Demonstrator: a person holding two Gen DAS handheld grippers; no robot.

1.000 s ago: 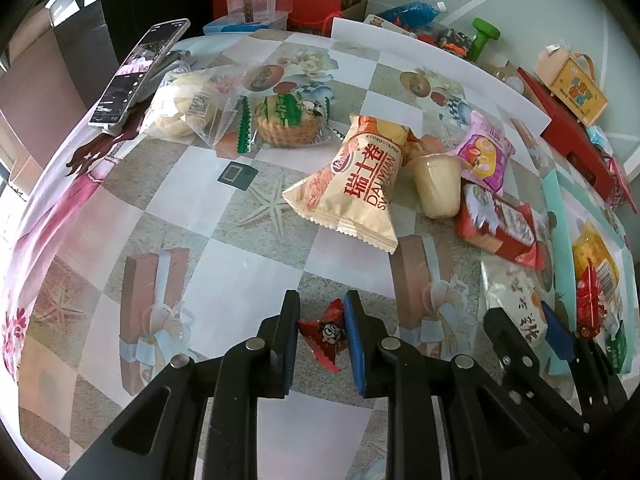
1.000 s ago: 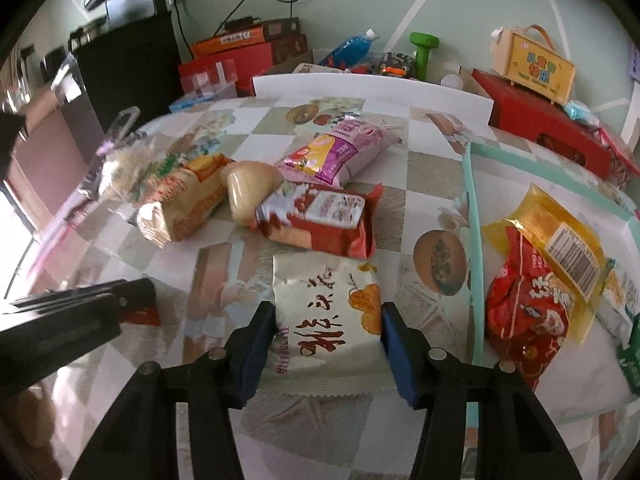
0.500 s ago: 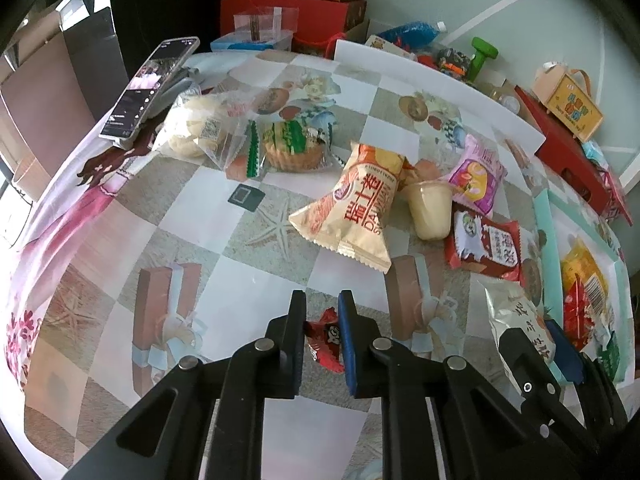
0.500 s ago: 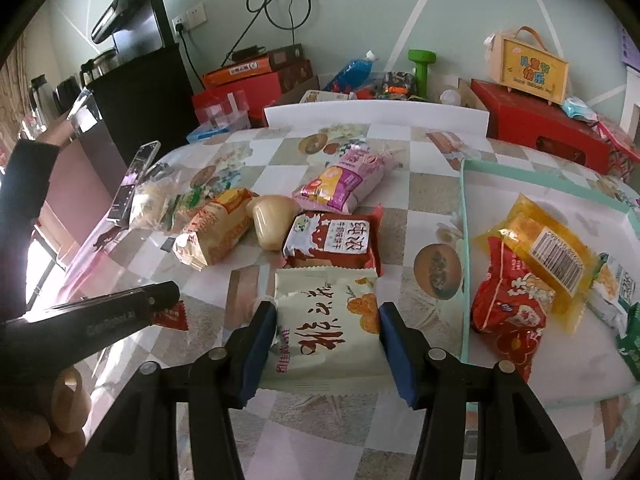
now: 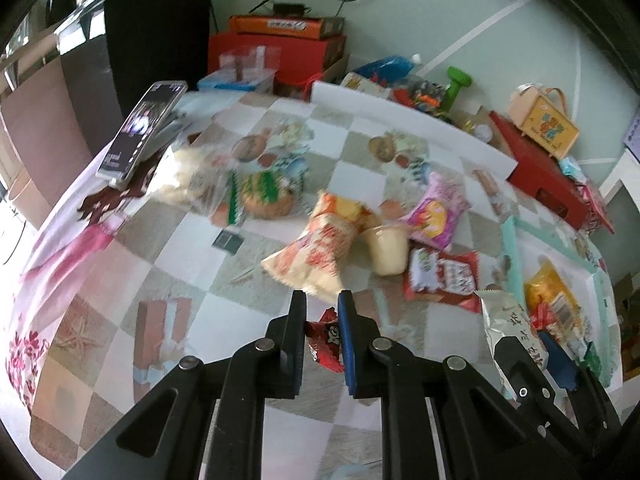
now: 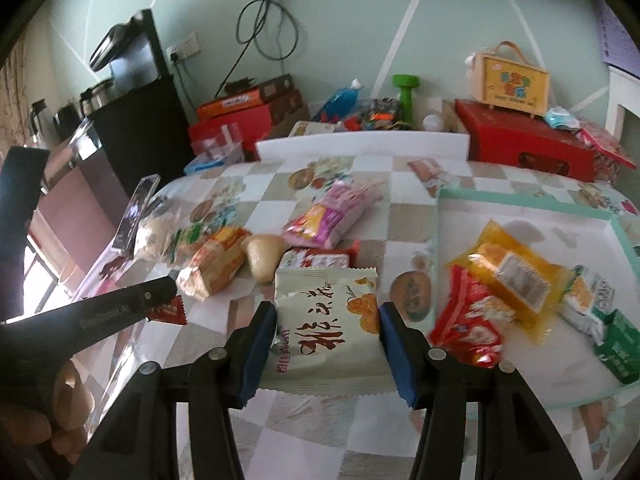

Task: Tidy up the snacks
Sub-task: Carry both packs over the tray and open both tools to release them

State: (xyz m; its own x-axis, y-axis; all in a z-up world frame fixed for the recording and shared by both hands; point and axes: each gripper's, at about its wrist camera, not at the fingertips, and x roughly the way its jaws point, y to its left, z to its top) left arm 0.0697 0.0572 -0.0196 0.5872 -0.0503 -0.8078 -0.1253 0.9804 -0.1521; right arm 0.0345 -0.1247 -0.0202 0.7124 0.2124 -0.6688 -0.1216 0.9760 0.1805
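Note:
My left gripper [image 5: 322,308] is shut on a small red candy wrapper [image 5: 325,342], lifted off the checked tablecloth. From the right wrist view that gripper [image 6: 170,286] shows at the left with the red candy wrapper [image 6: 166,312] hanging from its tip. My right gripper [image 6: 327,312] is shut on a cream snack bag with dark lettering [image 6: 326,332], held above the table. That cream snack bag [image 5: 514,330] also shows at the right of the left wrist view. A white tray with a teal rim [image 6: 520,200] lies to the right with several packets in it.
Loose on the cloth lie an orange bag [image 5: 320,246], a pudding cup [image 5: 386,246], a pink bag [image 5: 434,212], a red packet [image 5: 442,276] and clear-wrapped pastries [image 5: 192,178]. A phone [image 5: 142,136] leans at far left. Red boxes [image 6: 524,146] and a white board [image 6: 362,146] stand behind.
Both grippers have risen from the table, each carrying its snack. The left jaws went from loosely around the red candy to pinched on it.

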